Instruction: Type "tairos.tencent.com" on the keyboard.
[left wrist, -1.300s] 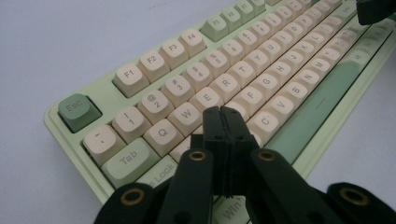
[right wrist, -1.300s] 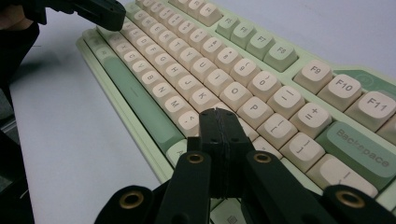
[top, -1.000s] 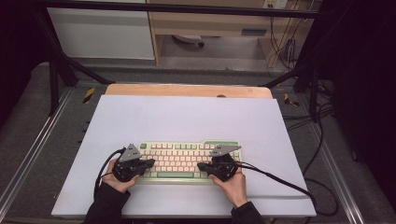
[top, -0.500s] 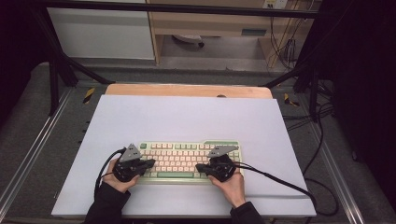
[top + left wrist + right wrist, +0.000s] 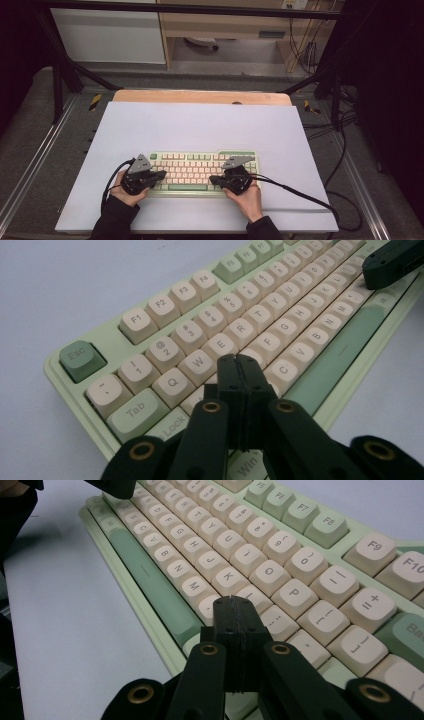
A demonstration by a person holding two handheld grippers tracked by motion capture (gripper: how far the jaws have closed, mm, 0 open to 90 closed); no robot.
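Observation:
A green keyboard [image 5: 200, 172] with cream keys lies near the front of the white table mat [image 5: 200, 130]. My left gripper [image 5: 161, 175] rests over its left end, jaws shut, nothing between them. In the left gripper view the closed tips [image 5: 236, 360] hover above the keys [image 5: 220, 345] near the letter rows. My right gripper [image 5: 214, 179] sits over the keyboard's right part, also shut and empty. In the right gripper view its tips [image 5: 232, 601] hang just above the keys [image 5: 227, 580] near K and L. The other gripper's tip [image 5: 392, 262] shows far off in the left gripper view.
A wooden board edge [image 5: 200, 96] runs along the back of the mat. Metal frame rails [image 5: 45, 145] flank the table. Black cables [image 5: 300, 195] trail from the right gripper across the mat to the right. Cabinets [image 5: 110, 35] stand behind.

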